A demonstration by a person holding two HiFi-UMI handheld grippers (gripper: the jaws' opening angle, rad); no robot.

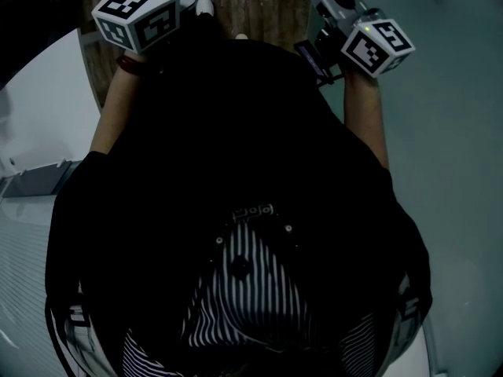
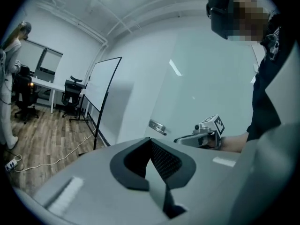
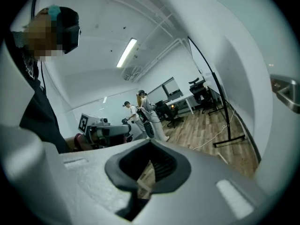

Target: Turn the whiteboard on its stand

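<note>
The whiteboard (image 2: pixel 101 89) stands upright on its black stand beside the white wall, several steps away in the left gripper view. In the right gripper view its dark frame (image 3: pixel 216 86) and foot (image 3: pixel 229 139) show at the right. My left gripper (image 2: pixel 150 140) is shut and holds nothing, raised in the air far from the board. My right gripper (image 3: pixel 150 145) is also shut and holds nothing. Each gripper appears in the other's view, held level at chest height. The head view shows only their marker cubes (image 1: pixel 135 12) (image 1: pixel 377 45) above a dark jacket; the jaws are cut off there.
A glass door with a metal handle (image 2: pixel 157 126) is close ahead. Desks and office chairs (image 2: pixel 70 95) stand behind the board. A white cable (image 2: pixel 47 161) lies on the wooden floor. A person (image 2: pixel 8 78) stands at far left; two people (image 3: pixel 143 114) are farther back.
</note>
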